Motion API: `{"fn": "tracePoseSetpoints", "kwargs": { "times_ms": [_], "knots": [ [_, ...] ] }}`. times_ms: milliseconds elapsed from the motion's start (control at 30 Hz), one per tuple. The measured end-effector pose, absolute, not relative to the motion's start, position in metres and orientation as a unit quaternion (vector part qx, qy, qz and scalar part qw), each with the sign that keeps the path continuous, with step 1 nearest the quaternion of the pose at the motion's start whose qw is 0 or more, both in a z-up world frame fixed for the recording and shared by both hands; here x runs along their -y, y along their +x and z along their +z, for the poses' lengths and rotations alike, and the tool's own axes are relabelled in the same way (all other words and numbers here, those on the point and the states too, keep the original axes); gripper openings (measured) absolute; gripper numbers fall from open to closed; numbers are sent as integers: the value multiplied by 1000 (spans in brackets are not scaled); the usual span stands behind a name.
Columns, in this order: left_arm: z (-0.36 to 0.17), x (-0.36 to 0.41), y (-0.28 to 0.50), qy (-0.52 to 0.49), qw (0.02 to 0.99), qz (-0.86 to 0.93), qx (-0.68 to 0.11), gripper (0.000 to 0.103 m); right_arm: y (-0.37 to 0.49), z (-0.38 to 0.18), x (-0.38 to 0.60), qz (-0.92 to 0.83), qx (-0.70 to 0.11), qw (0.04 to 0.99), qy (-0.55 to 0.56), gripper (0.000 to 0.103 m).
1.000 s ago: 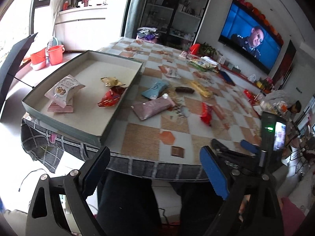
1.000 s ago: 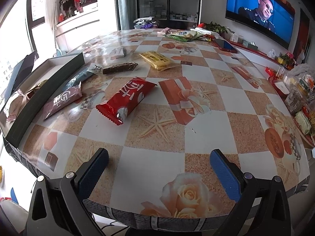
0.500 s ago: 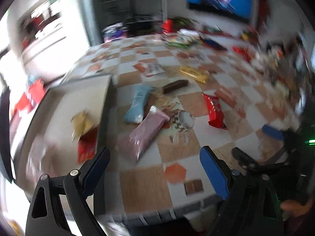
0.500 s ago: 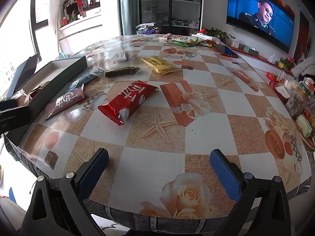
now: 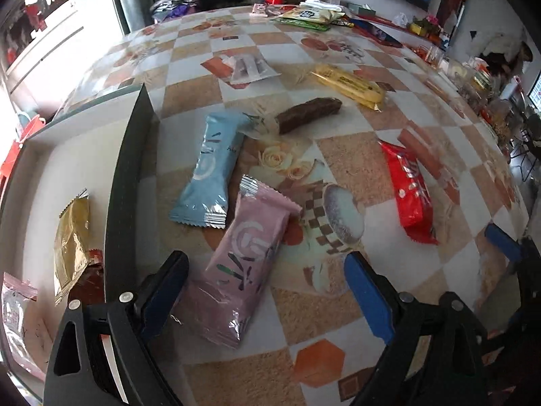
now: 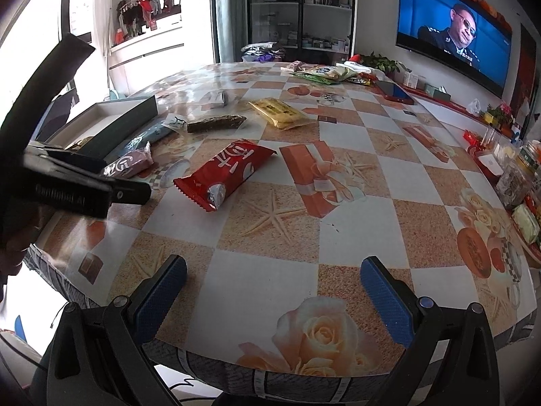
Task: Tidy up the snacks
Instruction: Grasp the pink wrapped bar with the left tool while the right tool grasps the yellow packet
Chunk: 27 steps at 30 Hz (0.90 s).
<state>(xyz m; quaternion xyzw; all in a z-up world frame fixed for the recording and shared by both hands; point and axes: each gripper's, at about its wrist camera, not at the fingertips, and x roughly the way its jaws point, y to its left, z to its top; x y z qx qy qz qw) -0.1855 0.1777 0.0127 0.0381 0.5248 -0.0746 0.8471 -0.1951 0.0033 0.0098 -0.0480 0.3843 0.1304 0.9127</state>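
Observation:
My left gripper (image 5: 267, 291) is open and low over the table, its fingers on either side of the near end of a pink snack packet (image 5: 247, 257). Beyond it lie a light blue packet (image 5: 209, 172), a brown bar (image 5: 309, 115), a yellow packet (image 5: 348, 83) and a red packet (image 5: 410, 189). At the left, a dark-walled box (image 5: 125, 186) holds a gold wrapper (image 5: 71, 240) and other snacks. My right gripper (image 6: 272, 291) is open at the table's near edge with nothing between its fingers; the red packet (image 6: 226, 172) lies ahead of it.
A checked tablecloth (image 6: 355, 223) covers the table. More snack bags (image 6: 324, 72) and a phone (image 6: 394, 93) lie at the far end, with jars and packets (image 6: 517, 182) along the right edge. The left tool's black handle (image 6: 67, 189) fills the left of the right wrist view.
My left gripper has swung in from beyond the table edge to sit over the pink packet beside the box. The right gripper has barely moved; the left tool now shows in its view.

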Motion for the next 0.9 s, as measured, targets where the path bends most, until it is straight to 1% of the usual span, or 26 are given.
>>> {"fn": "tracePoseSetpoints", "kwargs": {
  "times_ms": [167,300,400,433,533,600,633,800,900],
  "knots": [
    [14,-152,-195,67,846,-112,-517,95,-196,10,-3,132,-380,914,-48,103],
    [14,-155,-187,49,847,-89,-522,96,-195,10,-3,134,-379,914,-48,103],
    [11,-166,-180,30,843,-60,-534,103,-196,10,-3,134,-379,914,-48,103],
    [11,-168,-180,26,845,-53,-532,103,-195,10,-3,134,-381,913,-49,103],
    [10,-169,-180,27,846,-50,-530,103,-191,12,-3,147,-397,904,-56,103],
    [10,-169,-180,26,849,-47,-526,103,-183,16,2,166,-422,890,-54,103],
    [10,-169,-182,25,850,-46,-524,103,-180,18,6,168,-432,885,-41,103],
    [10,-169,-183,20,857,-38,-514,103,-142,30,37,168,-490,849,100,103],
    [10,-169,-184,18,858,-35,-513,103,-112,37,37,168,-508,834,137,103]
  ]
}}
